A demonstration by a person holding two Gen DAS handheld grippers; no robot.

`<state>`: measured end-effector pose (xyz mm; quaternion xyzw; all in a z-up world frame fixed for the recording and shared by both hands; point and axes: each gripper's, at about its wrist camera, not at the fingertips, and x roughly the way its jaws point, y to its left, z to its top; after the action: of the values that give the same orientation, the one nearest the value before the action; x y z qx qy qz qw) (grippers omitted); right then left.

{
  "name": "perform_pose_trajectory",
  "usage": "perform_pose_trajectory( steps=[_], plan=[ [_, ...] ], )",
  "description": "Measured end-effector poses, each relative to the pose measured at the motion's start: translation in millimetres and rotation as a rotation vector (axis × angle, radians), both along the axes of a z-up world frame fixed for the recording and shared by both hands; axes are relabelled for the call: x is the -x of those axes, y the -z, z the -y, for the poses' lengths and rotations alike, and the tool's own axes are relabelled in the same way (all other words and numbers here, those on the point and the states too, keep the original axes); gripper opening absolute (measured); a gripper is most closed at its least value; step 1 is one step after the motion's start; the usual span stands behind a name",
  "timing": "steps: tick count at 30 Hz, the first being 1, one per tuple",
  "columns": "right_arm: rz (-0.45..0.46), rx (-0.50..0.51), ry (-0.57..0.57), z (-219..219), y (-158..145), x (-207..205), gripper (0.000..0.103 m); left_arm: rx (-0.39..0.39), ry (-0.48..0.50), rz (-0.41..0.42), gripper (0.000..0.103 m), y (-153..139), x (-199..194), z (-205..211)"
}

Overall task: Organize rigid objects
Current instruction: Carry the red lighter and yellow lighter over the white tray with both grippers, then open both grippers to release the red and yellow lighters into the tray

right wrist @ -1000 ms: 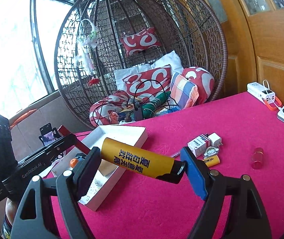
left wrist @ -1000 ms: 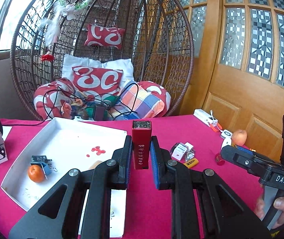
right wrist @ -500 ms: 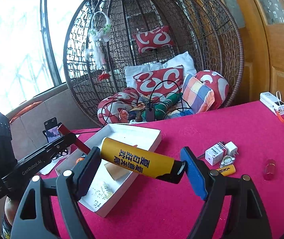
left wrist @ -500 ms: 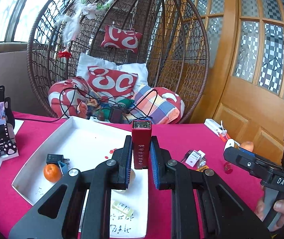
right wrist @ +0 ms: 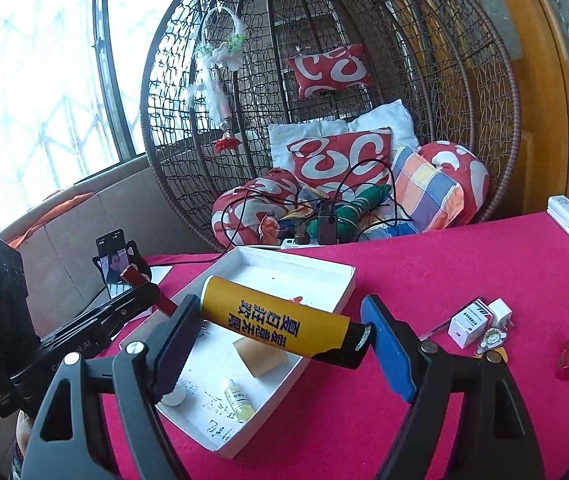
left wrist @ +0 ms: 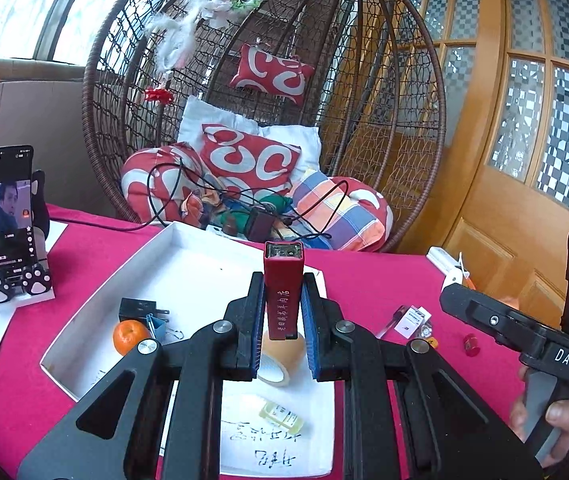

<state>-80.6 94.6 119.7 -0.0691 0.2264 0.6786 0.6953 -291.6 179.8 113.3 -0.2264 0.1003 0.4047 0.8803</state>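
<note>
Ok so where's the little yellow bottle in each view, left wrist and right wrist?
Left wrist: the yellow bottle lies in the white tray, low centre, just above the handwriting.
Right wrist: it lies at the tray's near end, lower left of centre.
Shared landmark: the tape roll just beyond the bottle in both views.
</note>
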Motion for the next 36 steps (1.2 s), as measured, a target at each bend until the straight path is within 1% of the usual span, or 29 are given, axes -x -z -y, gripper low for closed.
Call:
perform_pose_trajectory(
  steps=[4,7,12,17,21,26,29,33,34,35,36],
  plan=[
    [-0.003,0.025,-0.020,-14.2,6.1,7.6,0.081,0.027,-0.038,-0.002,0.017,8.2,11.8,-13.2],
    [-0.001,0.047,-0.031,-26.4,10.9,12.6,0.081,0.066,-0.067,-0.016,0.016,19.8,18.5,-26.3],
    [0.001,0.071,-0.034,-47.3,18.9,17.5,0.081,0.114,-0.085,-0.040,0.016,37.5,17.9,-39.2],
    [0.016,0.091,-0.017,-71.9,24.5,17.7,0.081,0.113,-0.075,-0.080,0.016,47.3,8.6,-40.9],
    [-0.012,0.124,-0.009,-91.1,34.4,16.4,0.081,0.123,-0.069,-0.091,0.016,53.1,4.6,-43.8],
    [-0.036,0.162,-0.003,-108.6,49.5,19.2,0.081,0.128,-0.074,-0.094,0.016,55.5,3.7,-46.5],
    [-0.043,0.175,-0.003,-116.1,57.3,23.8,0.082,0.118,-0.079,-0.090,0.017,54.4,4.2,-45.1],
    [-0.043,0.180,-0.004,-119.1,63.9,28.7,0.083,0.114,-0.092,-0.091,0.017,54.2,5.3,-44.4],
    [-0.046,0.178,-0.003,-118.1,64.6,28.4,0.083,0.119,-0.095,-0.086,0.021,54.6,6.1,-45.1],
    [-0.051,0.172,0.000,-116.3,64.5,27.4,0.085,0.124,-0.098,-0.079,0.024,54.7,6.8,-45.9],
    [-0.055,0.162,0.003,-114.4,63.3,26.1,0.088,0.129,-0.108,-0.076,0.041,54.9,7.8,-46.5]
  ],
)
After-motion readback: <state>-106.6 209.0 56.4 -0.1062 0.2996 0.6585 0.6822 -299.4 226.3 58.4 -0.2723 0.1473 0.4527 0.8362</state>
